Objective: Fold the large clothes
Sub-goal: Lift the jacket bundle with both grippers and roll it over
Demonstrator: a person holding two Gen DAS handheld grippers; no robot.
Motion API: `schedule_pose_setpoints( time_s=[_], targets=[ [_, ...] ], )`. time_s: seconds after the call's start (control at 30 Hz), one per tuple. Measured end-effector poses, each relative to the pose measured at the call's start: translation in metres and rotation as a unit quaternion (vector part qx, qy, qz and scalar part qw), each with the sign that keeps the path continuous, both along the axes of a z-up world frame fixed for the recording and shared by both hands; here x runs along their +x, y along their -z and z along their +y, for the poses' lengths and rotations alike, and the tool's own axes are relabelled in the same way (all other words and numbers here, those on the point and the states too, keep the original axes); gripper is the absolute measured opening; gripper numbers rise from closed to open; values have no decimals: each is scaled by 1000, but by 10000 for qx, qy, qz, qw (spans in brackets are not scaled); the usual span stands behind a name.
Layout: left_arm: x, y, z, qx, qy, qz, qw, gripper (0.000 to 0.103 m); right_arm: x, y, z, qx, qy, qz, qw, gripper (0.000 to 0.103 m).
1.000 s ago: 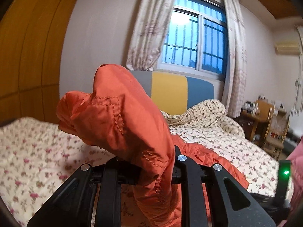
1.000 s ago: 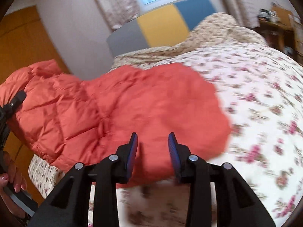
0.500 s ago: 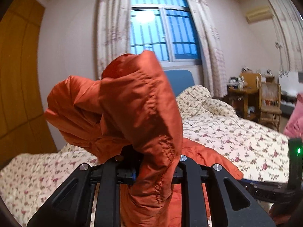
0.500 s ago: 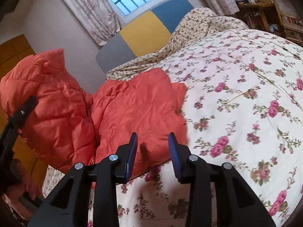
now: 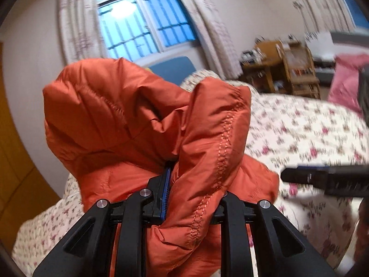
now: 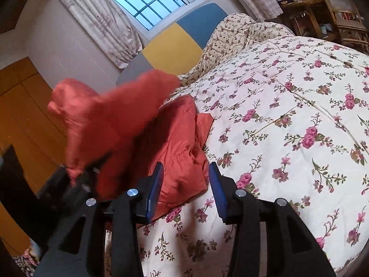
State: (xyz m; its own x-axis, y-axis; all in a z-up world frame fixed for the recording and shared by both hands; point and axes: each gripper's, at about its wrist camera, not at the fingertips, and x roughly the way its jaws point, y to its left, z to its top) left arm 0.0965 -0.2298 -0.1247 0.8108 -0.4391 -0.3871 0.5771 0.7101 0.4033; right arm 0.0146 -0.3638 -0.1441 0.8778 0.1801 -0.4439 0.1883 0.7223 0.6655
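Observation:
An orange padded jacket [image 5: 138, 124] hangs bunched over my left gripper [image 5: 191, 194], which is shut on a fold of it and holds it up above the bed. In the right wrist view the jacket [image 6: 138, 133] is lifted at the left, its lower part resting on the floral quilt [image 6: 288, 115]. My right gripper [image 6: 184, 184] is open and empty, just above the quilt beside the jacket's lower edge. It also shows as a dark bar in the left wrist view [image 5: 322, 180].
A yellow and blue headboard [image 6: 184, 39] and a bunched duvet [image 6: 237, 30] lie at the far end of the bed. A wooden wardrobe [image 6: 25, 115] stands at the left, a desk and chair [image 6: 327, 7] at the right. A window [image 5: 143, 27] is behind.
My left gripper has lifted and swung the jacket up and to the left, off the middle of the bed. My right gripper stays open and has dropped closer to the quilt.

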Motion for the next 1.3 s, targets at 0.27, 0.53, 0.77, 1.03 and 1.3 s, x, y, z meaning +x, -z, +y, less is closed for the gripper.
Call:
schedule_pose_setpoints(
  time_s=[0.27,0.53,0.77,1.03,1.3],
  targets=[
    [-22,48,-22,861,523,-271,9945,48,-10,-18,-7,324,-151,-617,9975,57],
    [-28,39,0,335,856,74,9957,58,27,-29,8,170,-943,-389,9946,38],
    [-32,16,48,-472,973,625,9922,58,34,-4,9,19,-684,56,9976,15],
    [23,-9,125,-1796,-657,881,9776,58,23,26,7,245,-595,240,9976,15],
    [112,-6,149,-2367,-1790,1556,9422,58,3,-25,-2,-139,-399,-562,9975,38]
  ],
)
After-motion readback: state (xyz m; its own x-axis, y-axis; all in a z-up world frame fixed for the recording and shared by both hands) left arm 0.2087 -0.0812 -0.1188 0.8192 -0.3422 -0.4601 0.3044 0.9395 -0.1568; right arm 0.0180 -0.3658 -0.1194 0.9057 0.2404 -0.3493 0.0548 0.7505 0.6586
